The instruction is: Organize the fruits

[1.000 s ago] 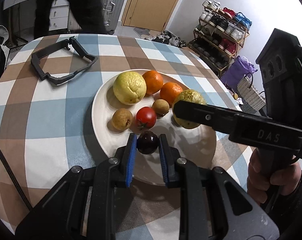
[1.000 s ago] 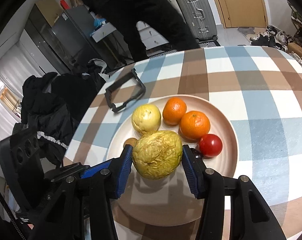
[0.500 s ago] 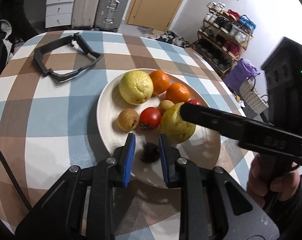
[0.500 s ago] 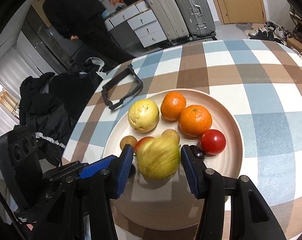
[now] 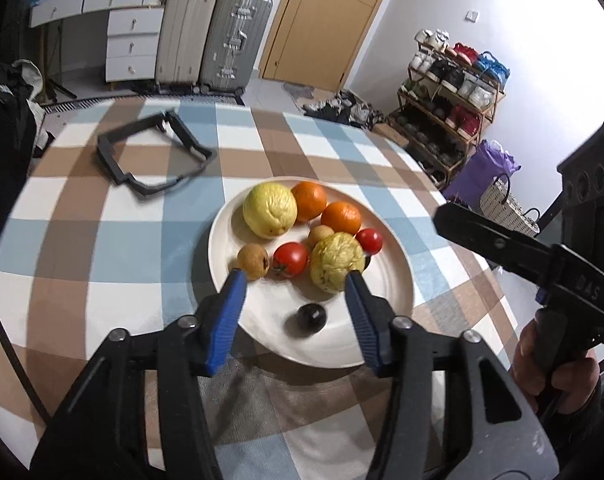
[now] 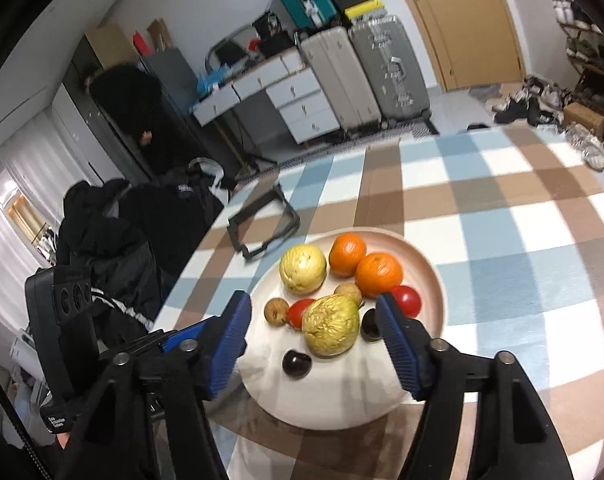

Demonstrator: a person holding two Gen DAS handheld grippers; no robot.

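A: Any writing? And count the fruit on the round cream plate (image 5: 398, 280).
B: "DAS" on the right gripper (image 6: 314, 336). Two oranges (image 5: 309, 200), two red tomatoes (image 5: 289, 259), two brown longans (image 5: 253, 261), two dark plums (image 6: 296, 364), a smooth yellow citrus (image 5: 269, 210) and a wrinkled yellow-green fruit (image 6: 331, 330).
A: Fingers?
B: Both have just been opening, released; the left gripper (image 5: 295, 300) stands above a plum lying on the plate. Checked tabletop (image 5: 101, 240).

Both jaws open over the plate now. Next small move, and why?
Probably lift both grippers back clear of the plate. The left gripper and right gripper have just been opening; the dark plum and wrinkled yellow-green fruit sit free on the plate, neither pad touching. No loose fruit shows on the checked tablecloth.
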